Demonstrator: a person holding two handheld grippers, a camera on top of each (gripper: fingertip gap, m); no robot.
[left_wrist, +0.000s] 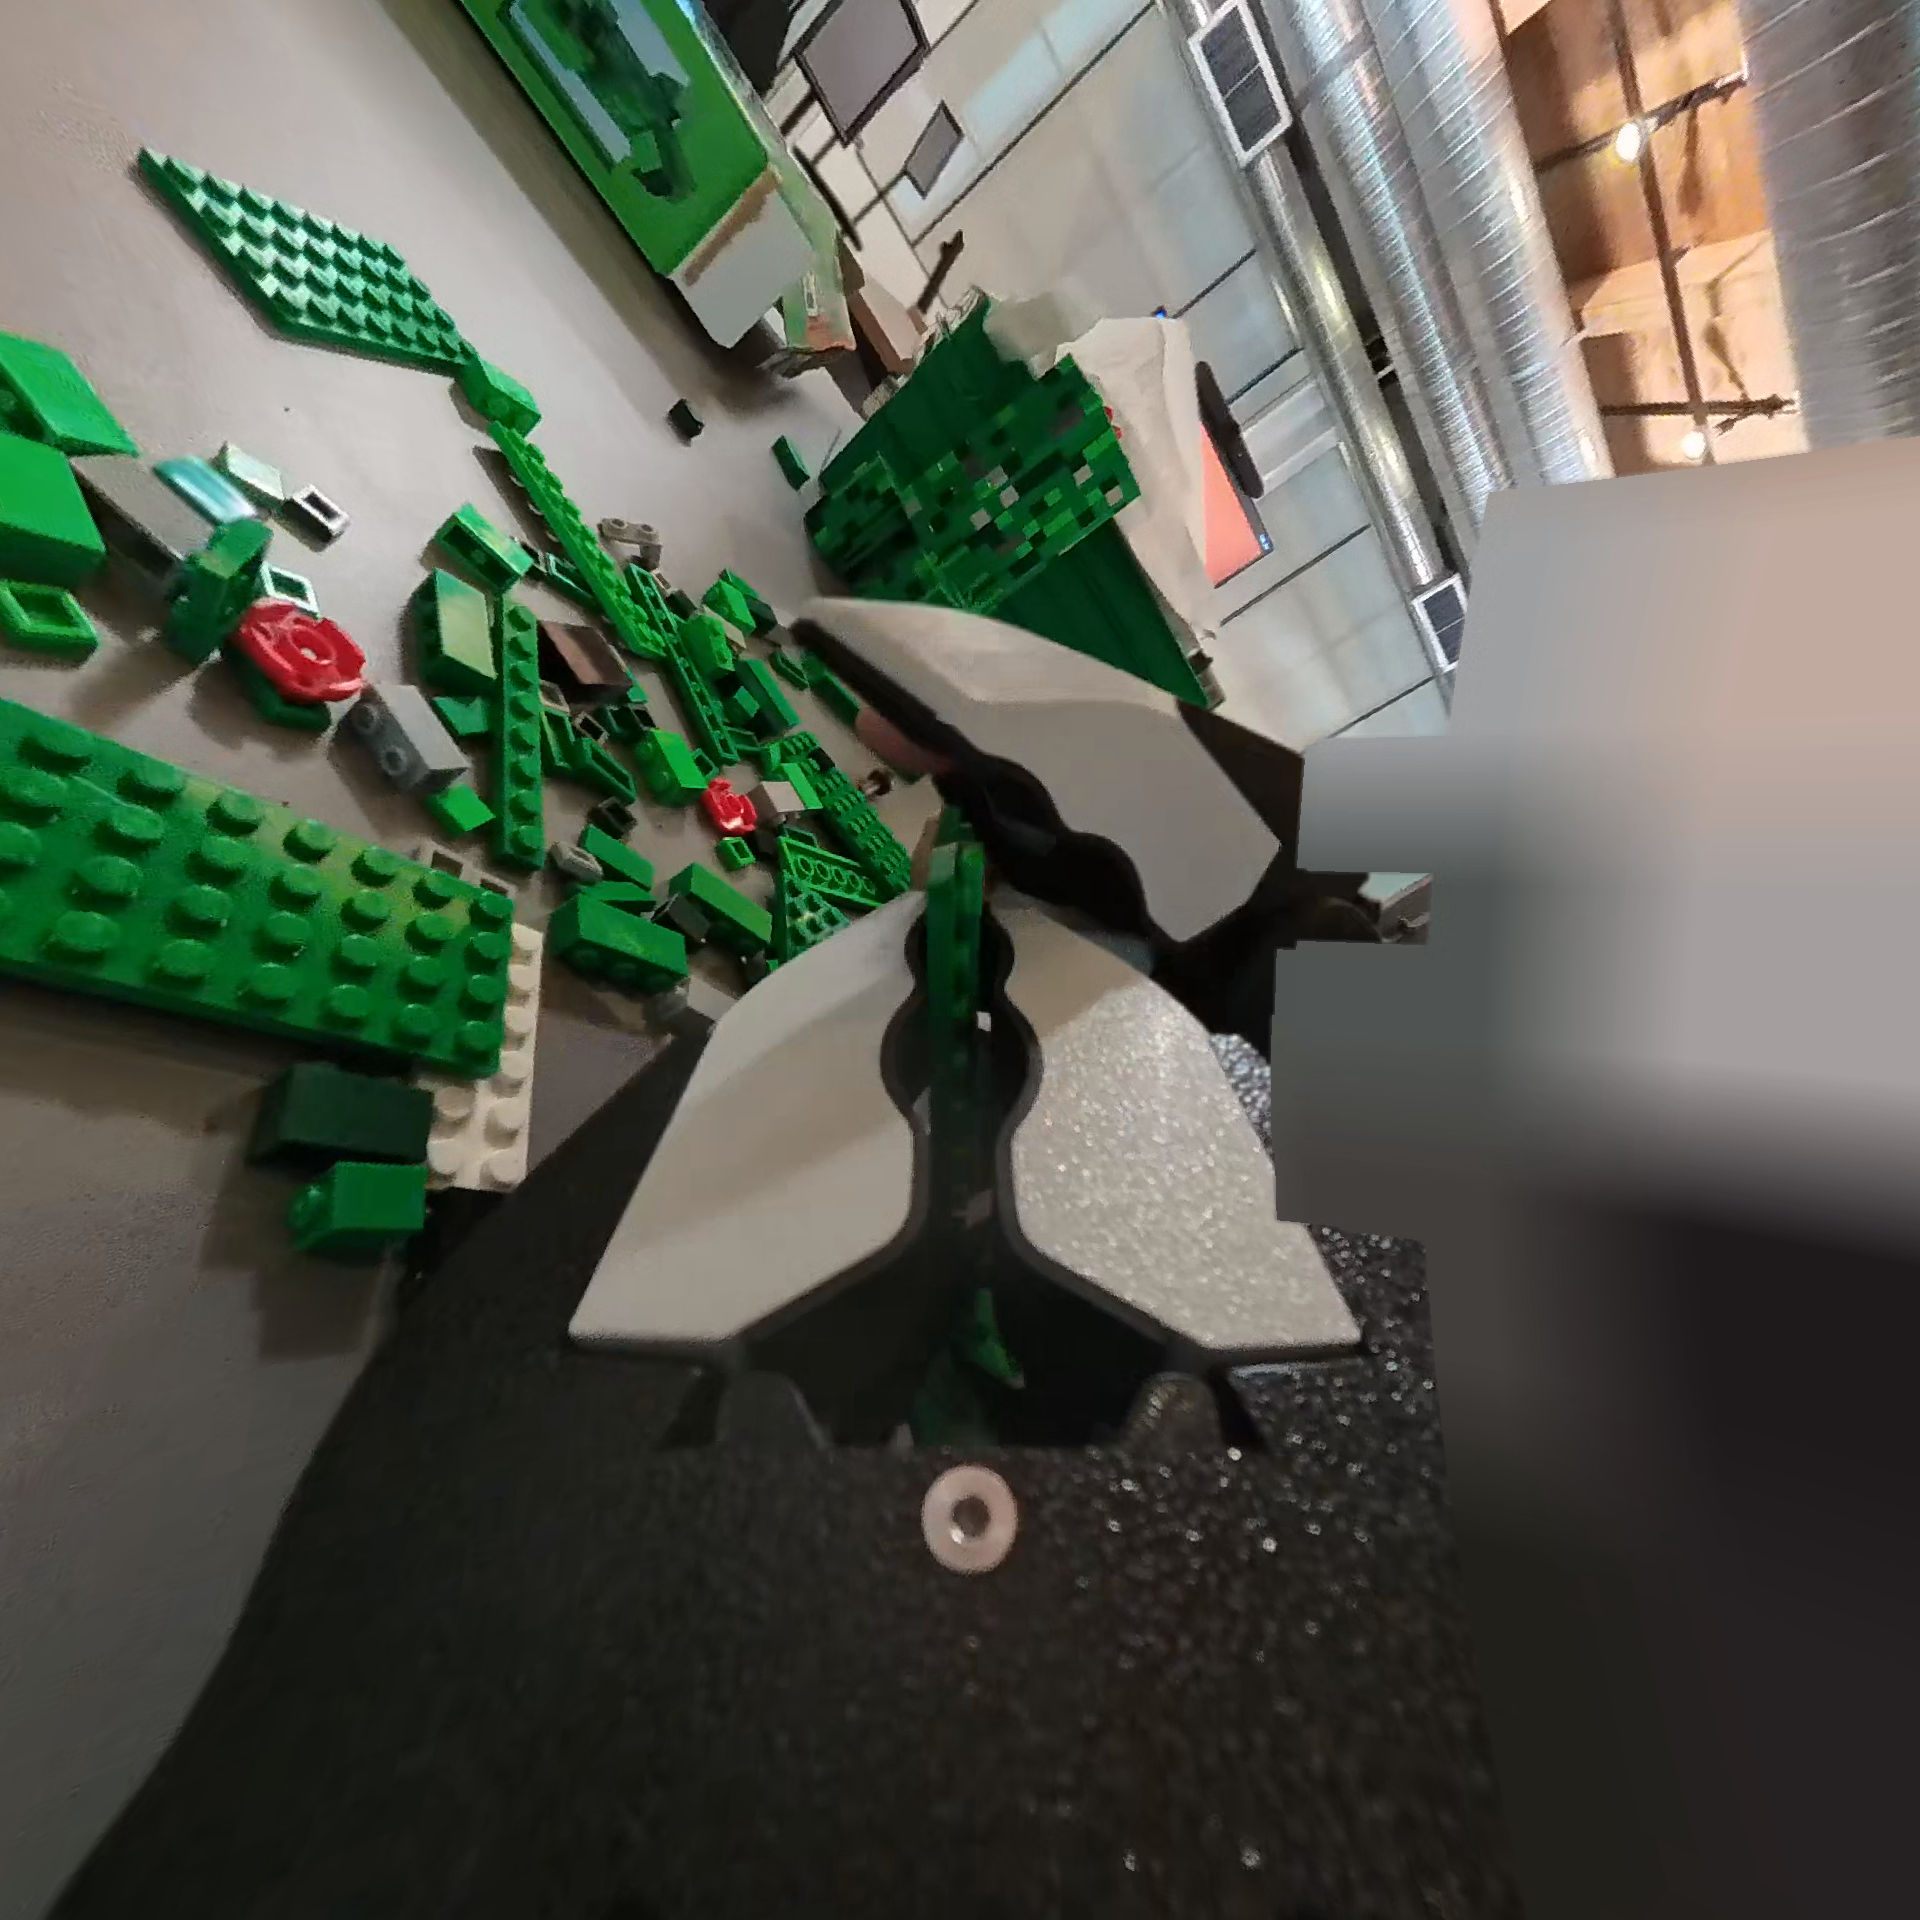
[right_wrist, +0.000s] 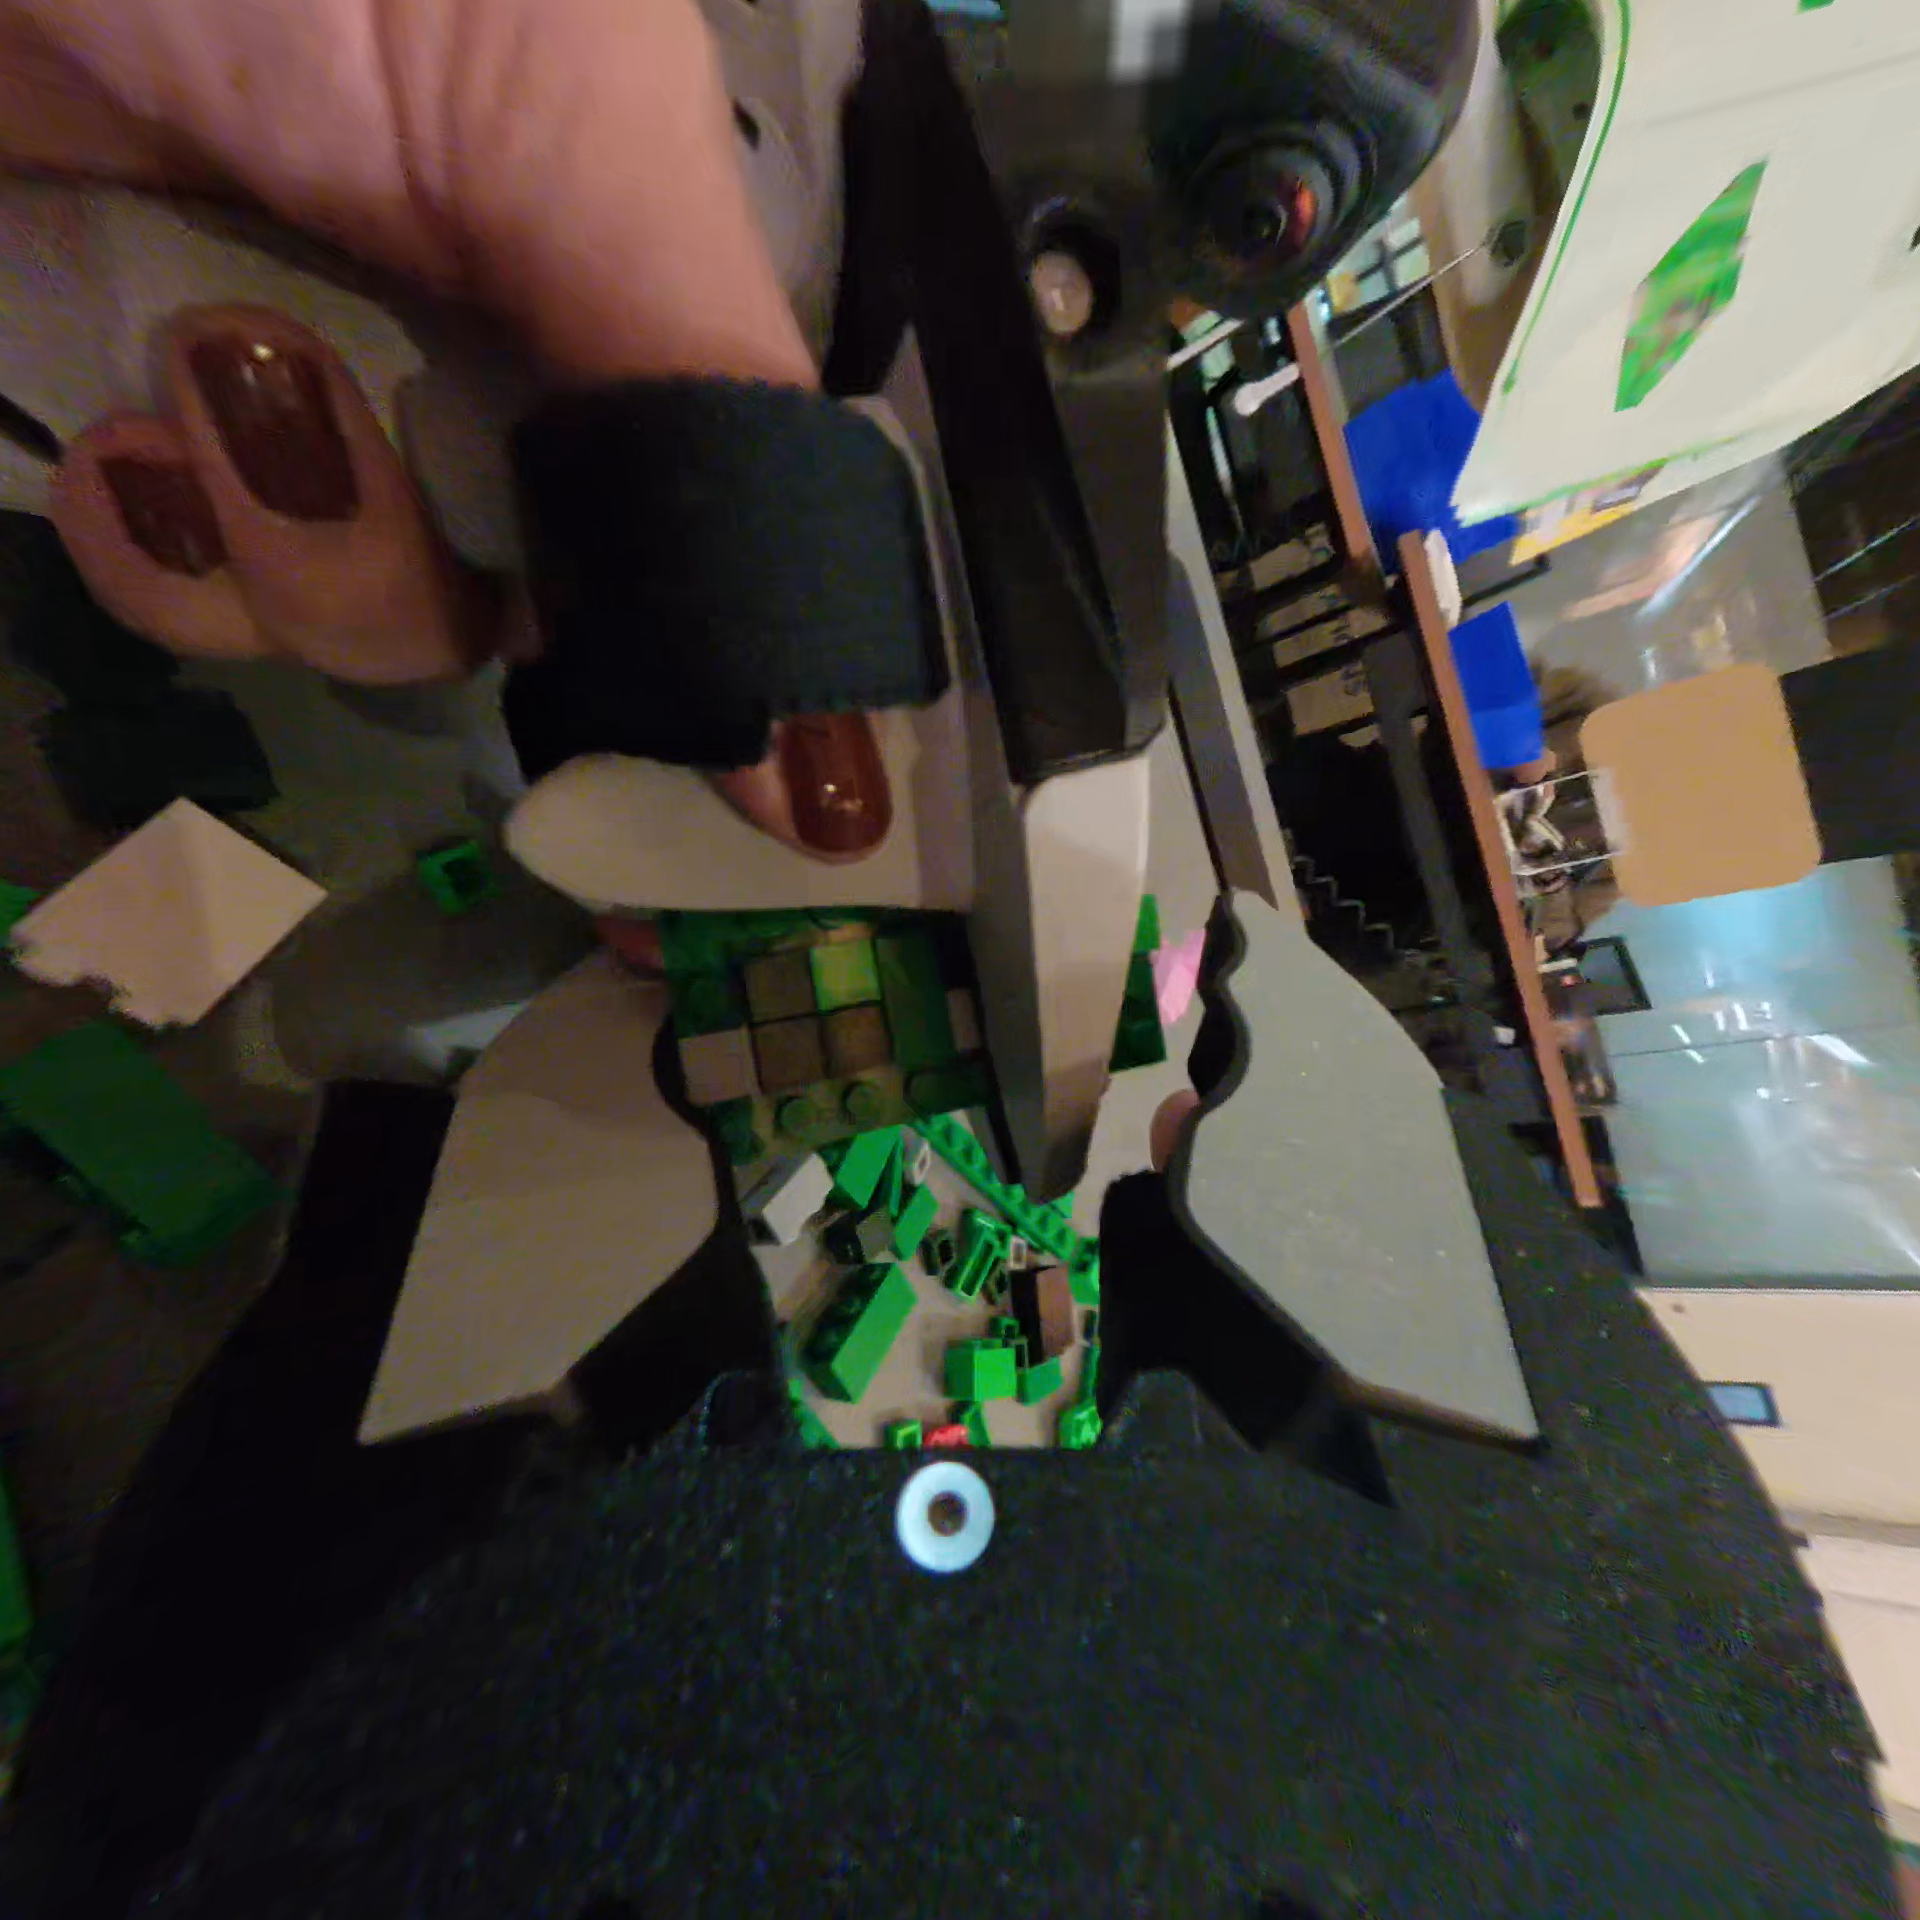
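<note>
My left gripper (left_wrist: 956, 914) is shut on a thin green plate (left_wrist: 958, 997), seen edge-on between its pads and held above the table. In the right wrist view the same plate (right_wrist: 831, 1023) faces me, carrying brown, tan and light green tiles. My right gripper (right_wrist: 935, 1039) has its jaws apart on either side of this plate. Its left pad is at the plate's edge and a small gap shows on the right. The left gripper's finger (right_wrist: 1039, 966) and a person's hand (right_wrist: 343, 312) reach in from above. The right gripper also shows in the left wrist view (left_wrist: 1049, 727), at the plate's far end.
Several loose green bricks (left_wrist: 623, 727) litter the grey table (left_wrist: 156, 1507). A large green baseplate (left_wrist: 260, 914) lies at the left and another green plate (left_wrist: 312, 270) farther back. There are also a red round piece (left_wrist: 301, 649), a built green block (left_wrist: 977, 488) and a box (left_wrist: 644, 125). One gripper's finger ends stand about 5 centimeters off the other's.
</note>
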